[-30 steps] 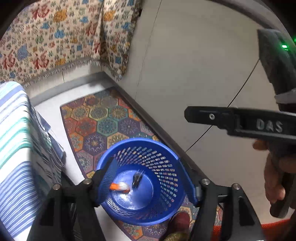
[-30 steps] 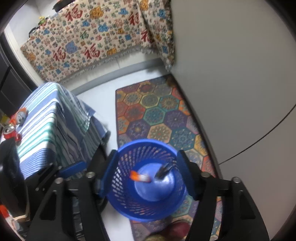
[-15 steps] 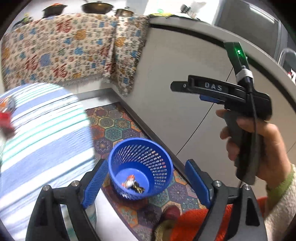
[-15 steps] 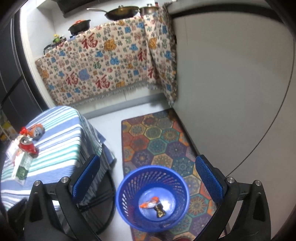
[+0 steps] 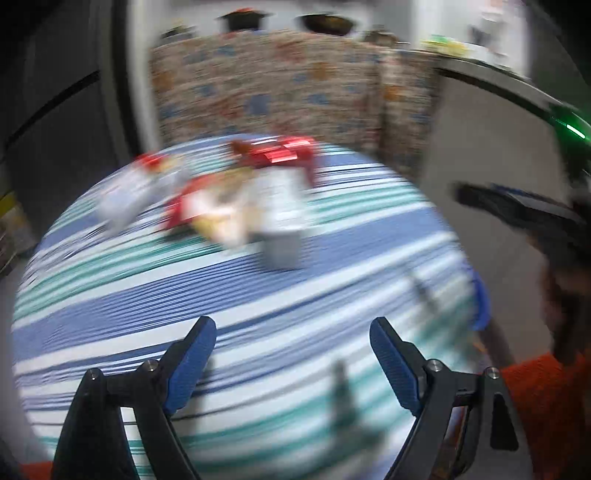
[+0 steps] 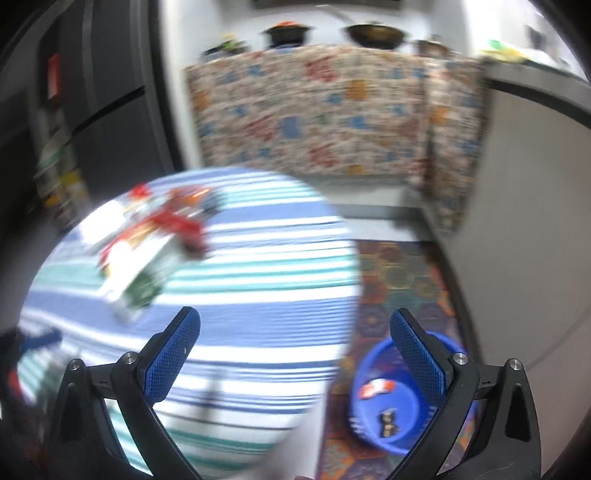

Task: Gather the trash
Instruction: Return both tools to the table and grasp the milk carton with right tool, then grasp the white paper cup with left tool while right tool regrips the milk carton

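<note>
Both views are motion-blurred. A pile of trash [image 5: 236, 192], red and white wrappers and a pale carton, lies at the far side of a round table with a blue-and-teal striped cloth [image 5: 258, 302]. My left gripper [image 5: 293, 354] is open and empty above the table's near part. In the right wrist view the same pile [image 6: 155, 243] lies at the left of the table [image 6: 258, 295]. My right gripper [image 6: 295, 350] is open and empty over the table's right edge. The blue basket [image 6: 360, 410] stands on the floor at lower right with an orange-white wrapper [image 6: 376, 388] and a small dark piece [image 6: 387, 422] inside.
A patterned cloth [image 6: 325, 110] hangs over the counter behind, with pots [image 6: 373, 34] on top. A colourful hexagon rug [image 6: 399, 280] lies under the basket. A grey wall [image 6: 524, 240] is at right. The right gripper's body [image 5: 517, 214] shows at the left view's right edge.
Both grippers have swung up and left from over the basket to over the striped table. The trash pile has come into view. Both stay open and empty.
</note>
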Tool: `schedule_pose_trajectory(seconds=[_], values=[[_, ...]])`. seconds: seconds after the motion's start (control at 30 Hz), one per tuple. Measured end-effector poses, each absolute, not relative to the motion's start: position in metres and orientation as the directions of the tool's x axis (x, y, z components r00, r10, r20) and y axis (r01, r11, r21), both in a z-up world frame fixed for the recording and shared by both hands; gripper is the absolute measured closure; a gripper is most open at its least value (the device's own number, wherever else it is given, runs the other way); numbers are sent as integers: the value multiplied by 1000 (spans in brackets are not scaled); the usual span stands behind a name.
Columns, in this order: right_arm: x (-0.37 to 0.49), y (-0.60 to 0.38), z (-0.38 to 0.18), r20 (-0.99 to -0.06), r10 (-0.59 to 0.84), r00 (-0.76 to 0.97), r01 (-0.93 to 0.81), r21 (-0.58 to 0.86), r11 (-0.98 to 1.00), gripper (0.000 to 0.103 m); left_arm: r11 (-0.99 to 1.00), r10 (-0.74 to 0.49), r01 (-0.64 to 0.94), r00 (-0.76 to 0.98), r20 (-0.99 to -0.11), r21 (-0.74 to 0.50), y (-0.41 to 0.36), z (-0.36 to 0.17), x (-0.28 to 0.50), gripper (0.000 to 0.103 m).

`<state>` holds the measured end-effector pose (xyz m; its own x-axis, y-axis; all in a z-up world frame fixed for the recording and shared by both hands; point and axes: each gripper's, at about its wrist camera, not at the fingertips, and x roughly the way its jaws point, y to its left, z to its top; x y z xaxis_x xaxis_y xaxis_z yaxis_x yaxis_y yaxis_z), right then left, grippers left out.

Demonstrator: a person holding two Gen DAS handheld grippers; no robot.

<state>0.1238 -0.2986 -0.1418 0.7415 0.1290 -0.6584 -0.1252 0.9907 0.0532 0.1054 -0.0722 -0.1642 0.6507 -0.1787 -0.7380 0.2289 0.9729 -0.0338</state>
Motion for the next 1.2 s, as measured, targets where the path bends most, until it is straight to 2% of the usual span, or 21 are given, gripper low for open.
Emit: schedule_pose_trajectory(seconds=[0.17,0.43,0.73,0.8,0.83,0.9,0.93,1.03,1.2], values=[[115,-232,-153,-650,213,729,-224,67,972,1,994,-82,105,651,-755,-18,-14,-173,140,16],[123,-164,-167,-639,271,720,-293,74,953,3,996,-75,80,624,-778,-32,12,-193,165,16],[152,-145,-179,-670,297,681,-273,144,951,8,997,-49,77,599,-799,-3,10,-198,162,14],[161,-139,-181,-688,281,669,-267,131,955,12,997,-47,77,599,-799,-1,11,-198,162,14],[165,-138,-183,-695,264,668,-257,117,959,21,997,-46,77,599,-799,0,11,-198,163,14],[170,-144,-187,-708,251,660,-237,120,964,54,997,-47,77,599,-799,0,11,-198,163,14],[170,-147,-187,-715,254,651,-232,130,964,61,997,-47,77,599,-799,-1,11,-198,163,14],[161,-161,-179,-703,315,638,-246,201,948,61,997,-46,77,599,-799,0,10,-197,164,14],[143,-207,-170,-651,510,562,-221,476,851,61,997,-46,77,599,-799,1,10,-197,163,14]])
